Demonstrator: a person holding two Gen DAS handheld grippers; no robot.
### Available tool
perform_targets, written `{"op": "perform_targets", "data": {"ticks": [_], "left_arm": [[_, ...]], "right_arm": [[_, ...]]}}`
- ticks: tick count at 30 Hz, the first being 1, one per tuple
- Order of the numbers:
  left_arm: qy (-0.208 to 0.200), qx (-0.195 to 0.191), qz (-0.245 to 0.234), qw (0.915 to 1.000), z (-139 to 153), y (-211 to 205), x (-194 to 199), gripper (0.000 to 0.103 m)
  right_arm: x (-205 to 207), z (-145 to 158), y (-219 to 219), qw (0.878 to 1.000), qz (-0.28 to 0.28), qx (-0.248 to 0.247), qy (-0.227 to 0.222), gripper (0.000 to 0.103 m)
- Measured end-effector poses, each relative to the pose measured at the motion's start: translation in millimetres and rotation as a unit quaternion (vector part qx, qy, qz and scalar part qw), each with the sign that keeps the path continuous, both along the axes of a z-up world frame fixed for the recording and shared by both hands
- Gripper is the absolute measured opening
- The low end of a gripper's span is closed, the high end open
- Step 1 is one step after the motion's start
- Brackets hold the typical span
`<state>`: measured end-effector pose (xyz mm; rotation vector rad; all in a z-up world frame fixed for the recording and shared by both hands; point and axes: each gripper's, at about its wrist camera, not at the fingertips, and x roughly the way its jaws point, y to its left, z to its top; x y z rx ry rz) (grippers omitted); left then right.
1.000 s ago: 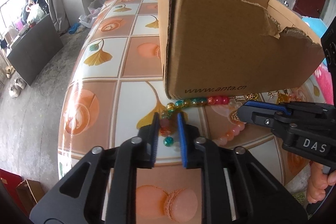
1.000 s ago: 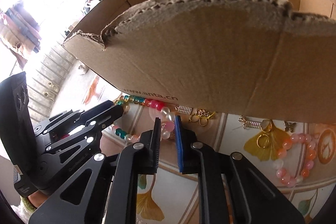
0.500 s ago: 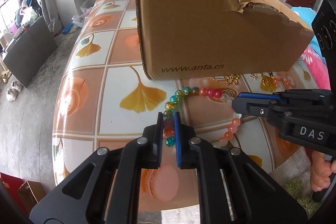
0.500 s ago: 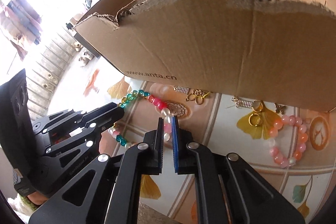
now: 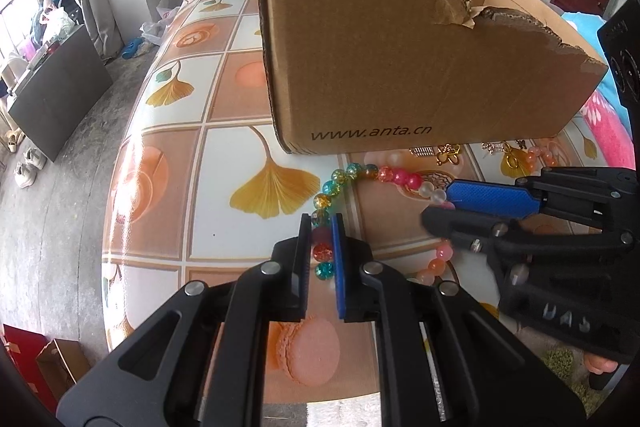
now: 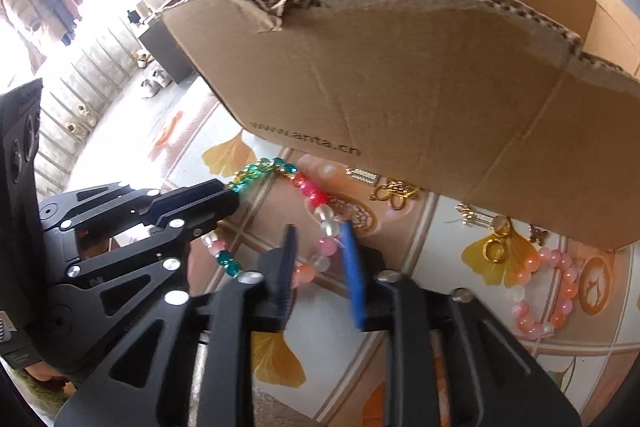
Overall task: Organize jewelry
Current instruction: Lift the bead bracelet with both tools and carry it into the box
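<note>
Two grippers work one beaded bracelet (image 5: 362, 174) on the surface: our left gripper (image 5: 321, 247) pinches its near-left beads, while our right gripper (image 6: 318, 259) is opening around the pale beads.

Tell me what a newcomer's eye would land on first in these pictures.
First the big torn cardboard box standing on the table with its ginkgo-leaf cloth. Right in front of it lies a multicoloured bead bracelet: the left gripper is shut on its near-left beads, while the right gripper is opening around its pale pink beads. Small gold trinkets lie along the box's foot.
</note>
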<state>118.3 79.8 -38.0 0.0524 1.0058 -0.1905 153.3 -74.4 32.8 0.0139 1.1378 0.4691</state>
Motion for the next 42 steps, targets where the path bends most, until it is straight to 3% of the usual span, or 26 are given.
{"op": "perform_targets", "data": {"ticks": [5,10,20,27,42], "left_arm": [[-0.001,0.006,0.001,1.0,0.0,-1.7,0.2,0.01],[-0.009,0.01,0.005,0.9999,-0.2,-2.5,-1.8,0.01],[-0.027,0.028,0.01,0.9992,11.5,-6.5,-9.1,0.009],[-0.058,0.024,0.015,0.9979,47.1,-6.2,-25.4,0.009],[-0.15,0.014,-0.003,0.9886,136.5,-16.5,-50.1,0.009]], "right_arm": [[-2.5,-0.2,10.3,1.0,0.013,-0.019,-0.021,0.031],[-4.2,-0.8,2.9,0.999,0.01,-0.021,-0.029,0.011],[-2.6,4.3,-15.8,0.999,0.009,0.026,-0.028,0.01],[-13.5,26.4,-21.8,0.997,0.014,0.045,-0.054,0.01],[-34.6,109.2,-60.2,0.985,0.039,0.105,-0.134,0.01]]}}
